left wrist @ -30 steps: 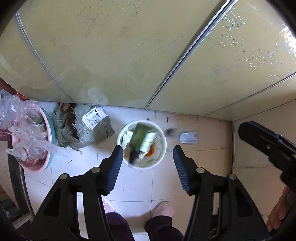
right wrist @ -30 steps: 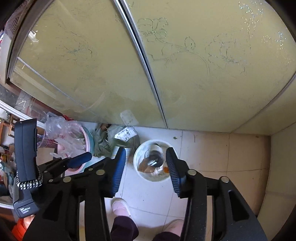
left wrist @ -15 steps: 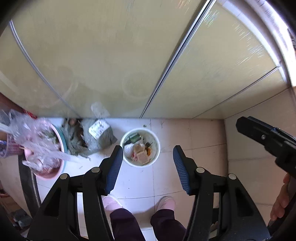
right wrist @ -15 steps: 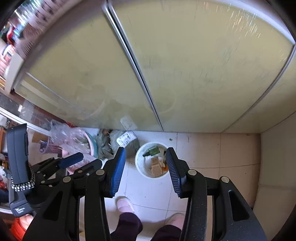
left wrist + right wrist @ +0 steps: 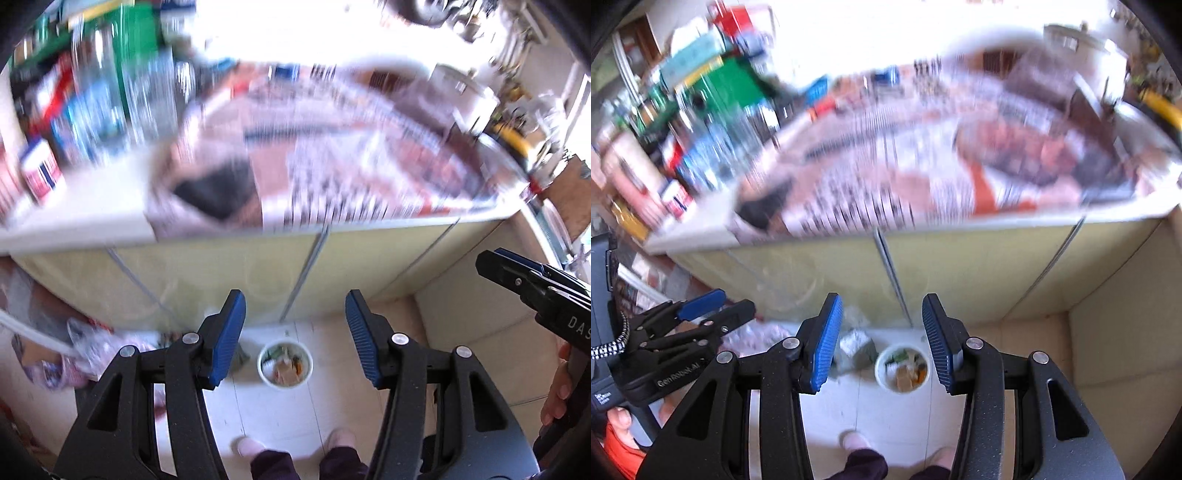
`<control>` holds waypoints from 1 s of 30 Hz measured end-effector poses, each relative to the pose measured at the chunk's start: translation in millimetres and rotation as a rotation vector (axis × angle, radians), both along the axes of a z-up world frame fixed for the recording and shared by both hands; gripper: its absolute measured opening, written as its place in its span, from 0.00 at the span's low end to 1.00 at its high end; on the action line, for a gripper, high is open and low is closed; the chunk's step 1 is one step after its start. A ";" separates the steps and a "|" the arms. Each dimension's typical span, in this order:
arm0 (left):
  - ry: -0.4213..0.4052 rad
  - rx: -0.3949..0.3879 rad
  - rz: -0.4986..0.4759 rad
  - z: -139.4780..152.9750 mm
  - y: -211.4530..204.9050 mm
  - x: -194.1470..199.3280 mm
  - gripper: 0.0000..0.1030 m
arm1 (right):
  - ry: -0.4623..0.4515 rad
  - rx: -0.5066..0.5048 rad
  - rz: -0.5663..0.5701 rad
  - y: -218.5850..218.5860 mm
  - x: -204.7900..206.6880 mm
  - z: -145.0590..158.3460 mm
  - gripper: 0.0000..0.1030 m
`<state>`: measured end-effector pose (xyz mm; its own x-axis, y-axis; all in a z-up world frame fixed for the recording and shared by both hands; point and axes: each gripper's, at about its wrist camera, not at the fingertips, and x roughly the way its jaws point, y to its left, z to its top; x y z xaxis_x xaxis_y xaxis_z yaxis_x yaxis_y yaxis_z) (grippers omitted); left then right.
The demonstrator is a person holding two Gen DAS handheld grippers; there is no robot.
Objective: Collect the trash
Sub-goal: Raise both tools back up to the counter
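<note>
A white trash bin [image 5: 285,363] full of scraps stands on the tiled floor far below, in front of yellow cabinet doors; it also shows in the right wrist view [image 5: 903,372]. My left gripper [image 5: 293,338] is open and empty, high above the bin. My right gripper [image 5: 881,341] is open and empty too, at about the same height. Above the doors a counter [image 5: 74,218] carries a blurred spread of newspaper [image 5: 332,166] and bottles and boxes [image 5: 92,92] at the left. The counter view is too blurred to pick out single pieces of trash.
A grey-green sack [image 5: 855,349] lies left of the bin. A pink basin with plastic bags [image 5: 62,365] sits further left. The person's feet [image 5: 251,445] stand just before the bin. A beige wall [image 5: 1126,332] closes the right side.
Both grippers have risen and tilted upward. The bin has shrunk in view, and the counter top with newspaper and bottles has come into view. Both grippers stay open.
</note>
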<state>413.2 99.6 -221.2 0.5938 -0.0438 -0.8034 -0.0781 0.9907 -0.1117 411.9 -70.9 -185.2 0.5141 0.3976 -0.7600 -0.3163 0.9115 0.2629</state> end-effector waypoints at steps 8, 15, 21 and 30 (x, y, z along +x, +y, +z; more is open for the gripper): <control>-0.195 0.056 -0.067 101.7 21.9 -3.7 0.60 | -0.179 0.021 -0.114 16.4 -24.5 85.7 0.40; -0.311 0.076 -0.095 150.4 32.4 1.1 0.74 | -0.298 0.015 -0.153 27.1 -26.6 126.3 0.48; -0.353 0.083 -0.082 158.8 35.1 29.6 0.91 | -0.372 0.014 -0.179 25.7 2.2 139.0 0.63; -0.323 0.108 0.023 141.8 28.7 156.4 0.91 | -0.380 0.053 -0.103 11.8 123.8 127.6 0.64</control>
<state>569.5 128.3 -79.4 0.8181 0.0480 -0.5731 -0.0785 0.9965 -0.0286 535.7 -59.1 -57.6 0.7941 0.3623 -0.4880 -0.3073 0.9320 0.1920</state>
